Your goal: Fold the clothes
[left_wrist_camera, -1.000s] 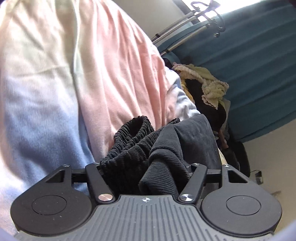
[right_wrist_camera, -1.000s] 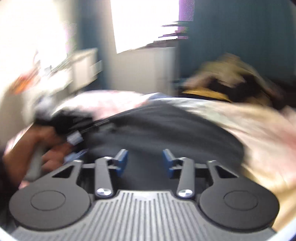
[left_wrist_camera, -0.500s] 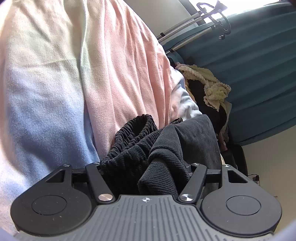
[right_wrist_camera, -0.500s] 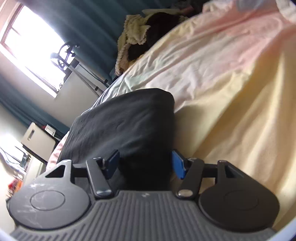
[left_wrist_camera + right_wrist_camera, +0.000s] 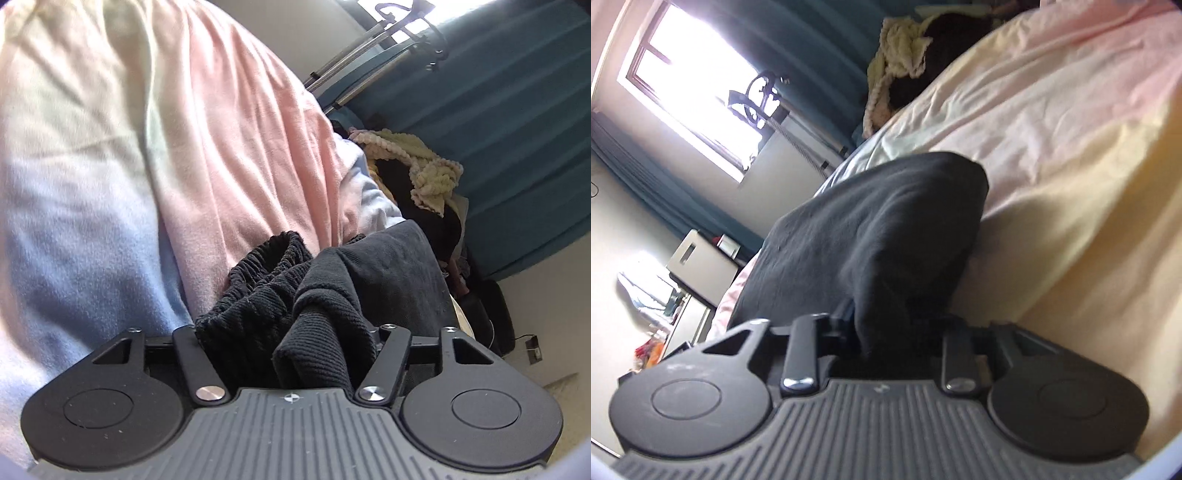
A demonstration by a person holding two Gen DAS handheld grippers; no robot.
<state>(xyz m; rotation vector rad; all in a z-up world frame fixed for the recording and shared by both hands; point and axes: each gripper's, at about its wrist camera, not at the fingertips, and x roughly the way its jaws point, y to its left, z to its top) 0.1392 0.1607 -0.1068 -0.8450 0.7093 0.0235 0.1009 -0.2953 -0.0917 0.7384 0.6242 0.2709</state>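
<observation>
A black garment with a ribbed elastic waistband (image 5: 266,266) lies on a bed covered by a pastel pink, yellow and blue sheet (image 5: 229,122). My left gripper (image 5: 288,332) is shut on the bunched waistband end, which hides its fingertips. In the right wrist view the garment's smooth black body (image 5: 886,221) stretches away over the sheet (image 5: 1071,122). My right gripper (image 5: 882,328) is shut on the near edge of that black fabric, which covers its fingertips.
A heap of cream knit and dark clothes (image 5: 428,173) sits at the far end of the bed, also in the right wrist view (image 5: 905,62). Teal curtains (image 5: 517,110), a metal rack (image 5: 369,44), a window (image 5: 690,88) and a white cabinet (image 5: 701,266) stand around.
My right gripper swung down to the garment's edge, with open jaws around it half a second ago, and has now closed on it. My left gripper keeps its hold and barely moves.
</observation>
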